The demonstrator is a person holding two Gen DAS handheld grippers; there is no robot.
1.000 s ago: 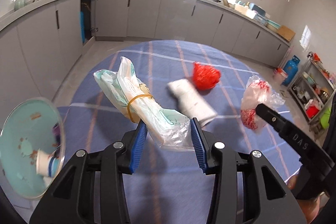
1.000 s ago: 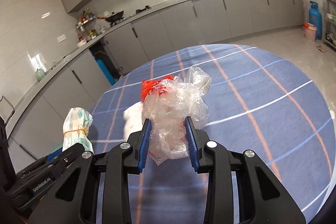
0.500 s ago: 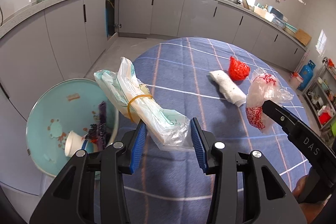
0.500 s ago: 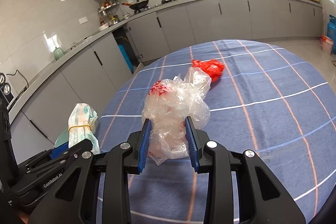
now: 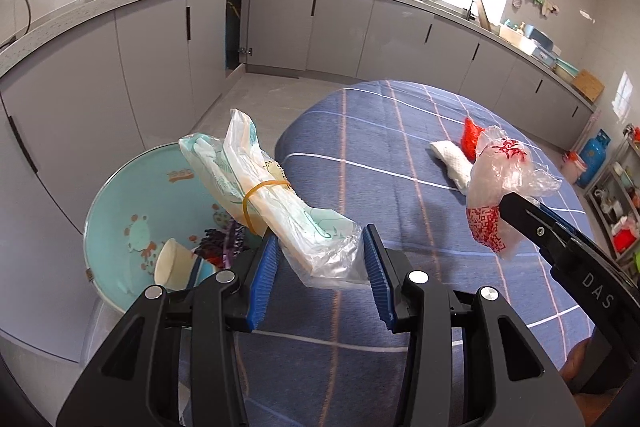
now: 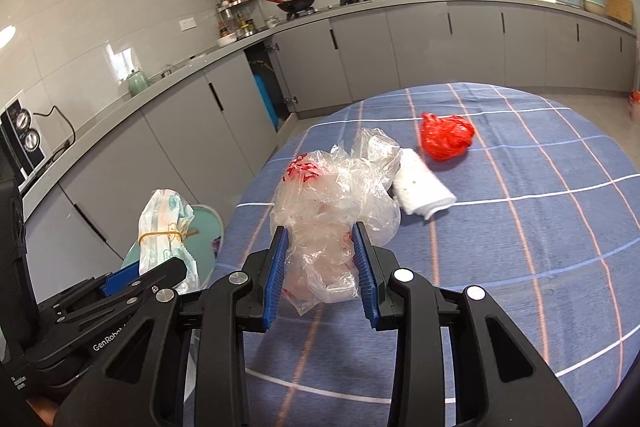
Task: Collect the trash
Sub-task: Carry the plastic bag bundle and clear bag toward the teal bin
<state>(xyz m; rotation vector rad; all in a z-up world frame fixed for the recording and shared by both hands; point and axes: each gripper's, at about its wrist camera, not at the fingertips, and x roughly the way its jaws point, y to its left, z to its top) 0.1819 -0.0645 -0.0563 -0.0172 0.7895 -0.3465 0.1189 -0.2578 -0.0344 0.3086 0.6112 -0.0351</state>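
My left gripper (image 5: 320, 259) is shut on a rolled white-and-green plastic bag (image 5: 264, 195) tied with a yellow rubber band; it hangs partly over a light-blue basin (image 5: 132, 203) left of the table. The same bag (image 6: 164, 231) and the left gripper (image 6: 144, 281) show at the lower left of the right wrist view. My right gripper (image 6: 320, 267) is shut on a crumpled clear plastic bag with red print (image 6: 336, 203), above the table's left edge. That bag (image 5: 500, 187) and the right gripper (image 5: 516, 211) appear at the right of the left wrist view.
The round table carries a blue checked cloth (image 6: 520, 251). On it lie a red plastic bag (image 6: 446, 137) and a rolled white towel (image 6: 420, 189). The basin holds a paper cup (image 5: 176, 263) and purple scraps (image 5: 224, 247). Grey cabinets (image 5: 152, 67) run behind, one door ajar.
Both grippers have moved left across the table with their bags. The basin has come from the far left edge to under the rolled bag, and the red bag and towel lie farther right.
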